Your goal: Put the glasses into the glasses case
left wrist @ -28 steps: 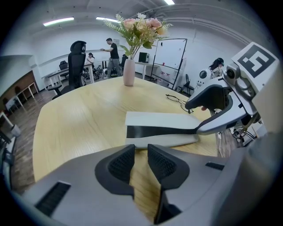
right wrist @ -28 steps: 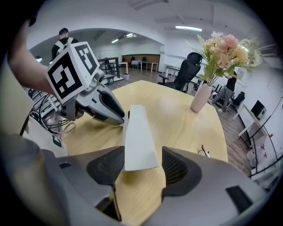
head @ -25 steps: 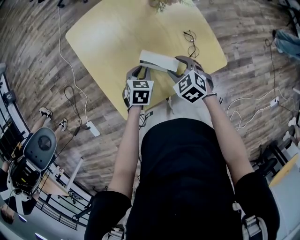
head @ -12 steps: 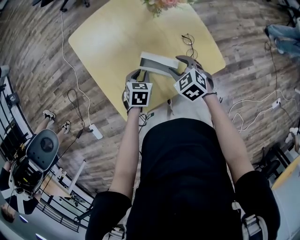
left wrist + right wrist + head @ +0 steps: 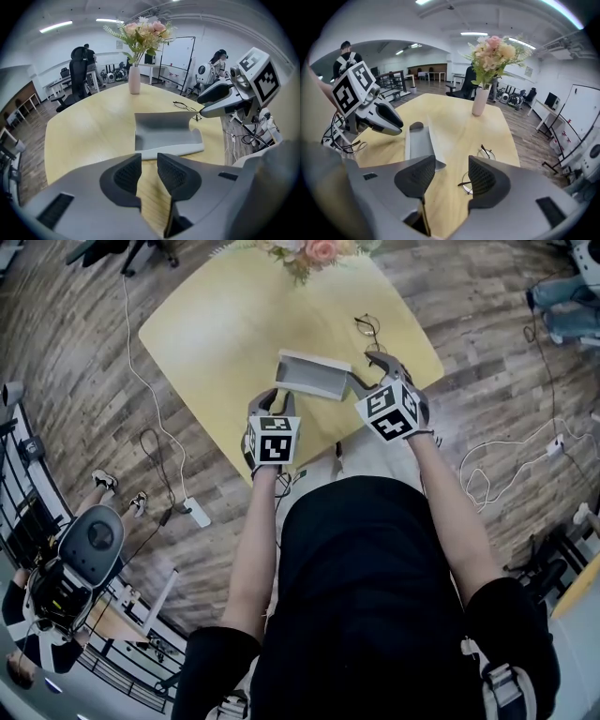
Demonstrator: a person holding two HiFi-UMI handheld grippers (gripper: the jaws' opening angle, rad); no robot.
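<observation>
Grey left claw (image 5: 272,401) sat nearly pressed together and empty before the open case (image 5: 312,376), my right claw (image 5: 367,373) was spread and empty beside it, and the glasses (image 5: 370,329) lay on the table (image 5: 206,324) beyond, so I judged fetching them was in hand, needing a gentle pinch on the frame.

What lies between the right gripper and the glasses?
Only bare table. In the right gripper view the glasses lie ahead of the right gripper, its jaws open, nothing in the way.
</observation>
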